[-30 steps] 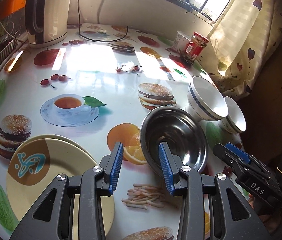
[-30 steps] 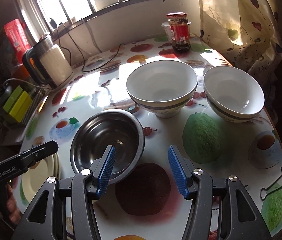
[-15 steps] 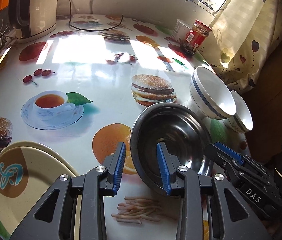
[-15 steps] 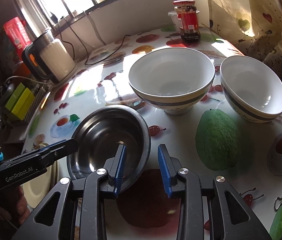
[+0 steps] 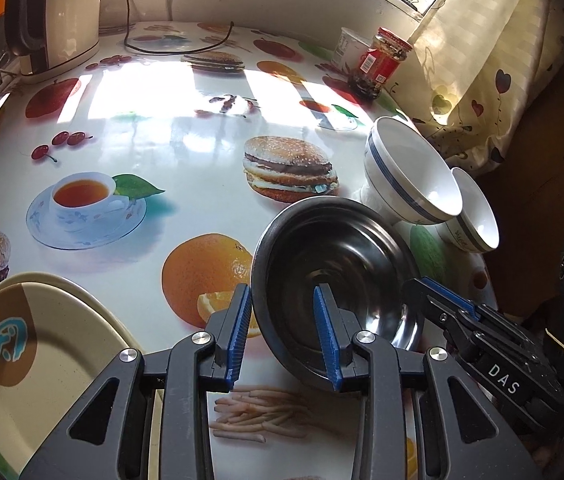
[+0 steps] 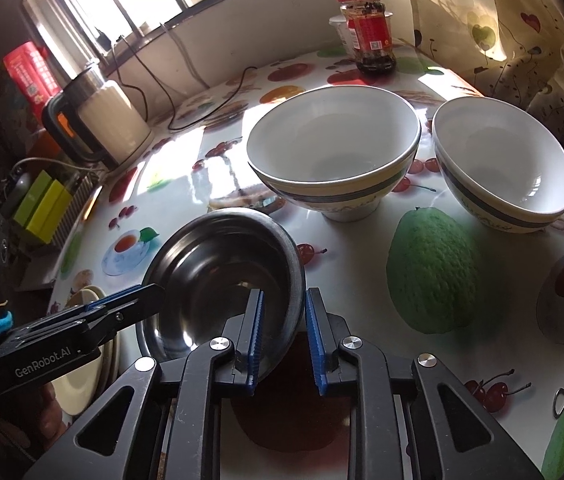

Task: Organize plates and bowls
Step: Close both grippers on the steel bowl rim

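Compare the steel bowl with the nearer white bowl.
The steel bowl is dark, shiny metal, wide and shallow; the white bowl is ceramic, deeper, with a blue band and a foot. The steel bowl sits tilted with both grippers' jaws astride its rim; the white bowl stands upright, untouched. Both are empty.

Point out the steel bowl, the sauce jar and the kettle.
steel bowl (image 5: 346, 256): left wrist view, inner wall.
sauce jar (image 6: 370, 34): right wrist view, red label.
kettle (image 6: 111, 120): right wrist view, cream body.
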